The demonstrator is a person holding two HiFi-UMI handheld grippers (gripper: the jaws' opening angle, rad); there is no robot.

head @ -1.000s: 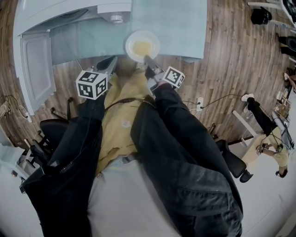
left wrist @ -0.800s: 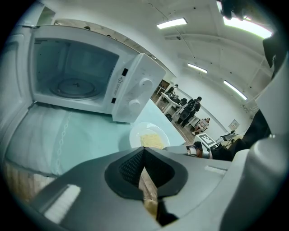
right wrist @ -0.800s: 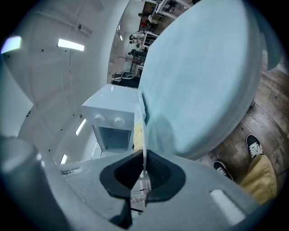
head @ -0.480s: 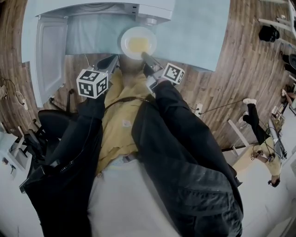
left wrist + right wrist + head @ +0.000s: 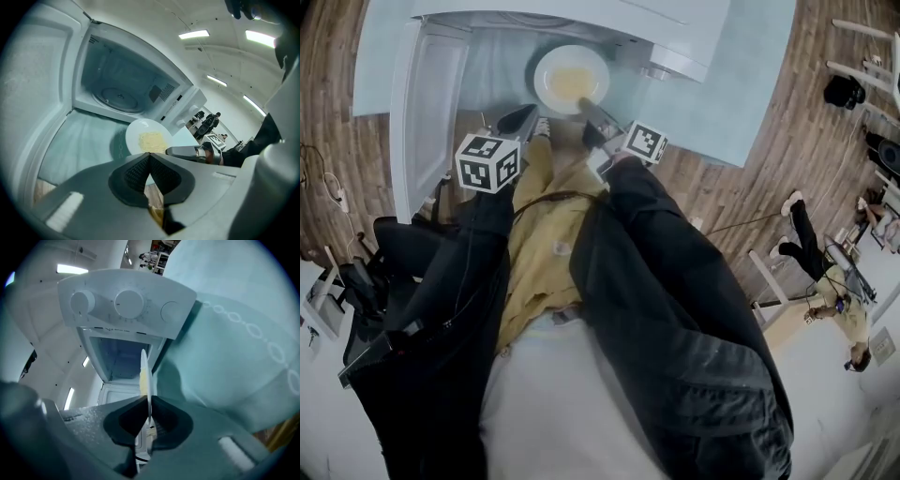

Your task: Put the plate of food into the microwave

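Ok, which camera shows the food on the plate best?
The left gripper view: the food lies in plain sight on the plate, close up. The head view shows it from above, smaller and paler. The right gripper view sees the plate edge-on, so only a yellow sliver shows.

No legible txt anywhere. Sticker [image 5: 97, 41] on microwave [image 5: 187, 101] front frame: print too small to read. Marks round dials [image 5: 129, 303] on ctrl panel: too blurred to read.

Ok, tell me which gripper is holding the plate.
The right gripper: it is shut on the near rim of the plate, seen edge-on between its jaws. The left gripper is shut on nothing, apart from the plate.
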